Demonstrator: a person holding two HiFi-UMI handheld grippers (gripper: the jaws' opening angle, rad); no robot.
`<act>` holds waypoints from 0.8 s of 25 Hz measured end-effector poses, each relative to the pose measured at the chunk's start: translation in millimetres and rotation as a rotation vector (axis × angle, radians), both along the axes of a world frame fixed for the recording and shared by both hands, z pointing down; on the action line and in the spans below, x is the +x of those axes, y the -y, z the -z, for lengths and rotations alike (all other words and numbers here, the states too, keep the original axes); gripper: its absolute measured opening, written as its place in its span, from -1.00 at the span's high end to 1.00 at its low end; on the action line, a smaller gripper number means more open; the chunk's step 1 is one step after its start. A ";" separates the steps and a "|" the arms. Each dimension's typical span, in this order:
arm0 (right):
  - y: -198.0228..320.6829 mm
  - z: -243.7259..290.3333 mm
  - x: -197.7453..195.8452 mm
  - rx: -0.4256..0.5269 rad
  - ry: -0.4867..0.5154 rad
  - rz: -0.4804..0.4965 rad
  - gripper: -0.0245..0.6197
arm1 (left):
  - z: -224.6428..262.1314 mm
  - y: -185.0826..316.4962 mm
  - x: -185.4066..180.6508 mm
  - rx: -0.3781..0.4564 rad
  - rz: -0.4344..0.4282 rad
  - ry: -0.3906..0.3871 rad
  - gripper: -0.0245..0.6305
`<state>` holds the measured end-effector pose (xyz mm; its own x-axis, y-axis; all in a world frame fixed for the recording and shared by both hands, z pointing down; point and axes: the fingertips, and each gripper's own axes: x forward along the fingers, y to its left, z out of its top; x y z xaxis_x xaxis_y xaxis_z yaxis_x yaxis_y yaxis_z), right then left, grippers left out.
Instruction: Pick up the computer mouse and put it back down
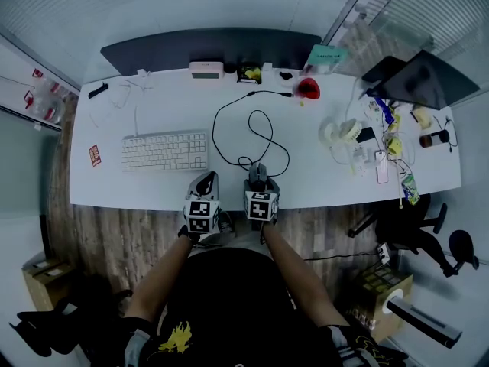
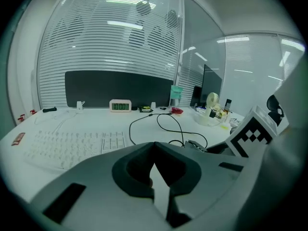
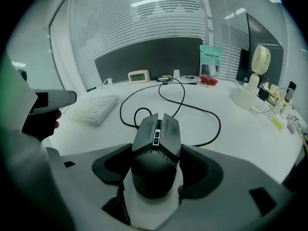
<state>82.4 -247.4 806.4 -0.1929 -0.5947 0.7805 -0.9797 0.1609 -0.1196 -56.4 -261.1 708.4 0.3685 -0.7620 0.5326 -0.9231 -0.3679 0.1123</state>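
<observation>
Person's black shirt (image 1: pixel 221 297) is filling the bottom of the head view, with forearms reaching out to both grippers at the desk's (image 1: pixel 321 186) near edge. Left gripper (image 2: pixel 154 153) is hovering just off the keyboard's (image 1: pixel 165 151) near right corner, jaws fully together and carrying nothing. Right gripper (image 3: pixel 156 171) is sitting right of the keyboard, jaws about halfway apart and clamping the computer mouse (image 3: pixel 156 138) by its two flanks, nose pointing away, wheel up. I can't tell whether it's resting on the desk or hanging just above it.

Handling, as a judgement: light, rigid plastic shell with smooth angled sides, so likely slippery. Gripping low on the flanks behind the buttons is looking right. Cable (image 1: pixel 229 125) is looping right of the keyboard toward the back edge — probably dragging a little on any lift.

Desk is reading as flat, white and hard — easy set-down. Farther right of the keyboard: small fan (image 3: pixel 262 61), clutter, dark monitor (image 1: pixel 416 79). Room is showing slatted blinds, glass partitions and a wood-look floor (image 1: pixel 130 239).
</observation>
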 end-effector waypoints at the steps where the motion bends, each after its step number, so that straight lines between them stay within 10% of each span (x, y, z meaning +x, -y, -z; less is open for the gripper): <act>1: -0.1 1.5 0.3 0.001 0.001 0.001 -0.07 | -1.3 -2.6 1.0 -0.004 -0.004 0.004 0.88; 20: -25.9 162.9 21.5 0.344 0.059 0.007 0.04 | 97.2 -42.3 -15.3 0.162 -0.036 -0.023 0.88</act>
<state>103.9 -221.5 643.5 -0.2364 -0.8194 0.5222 -0.9715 0.2080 -0.1134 -71.6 -218.8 611.1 0.4075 -0.8235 0.3948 -0.9070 -0.4154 0.0697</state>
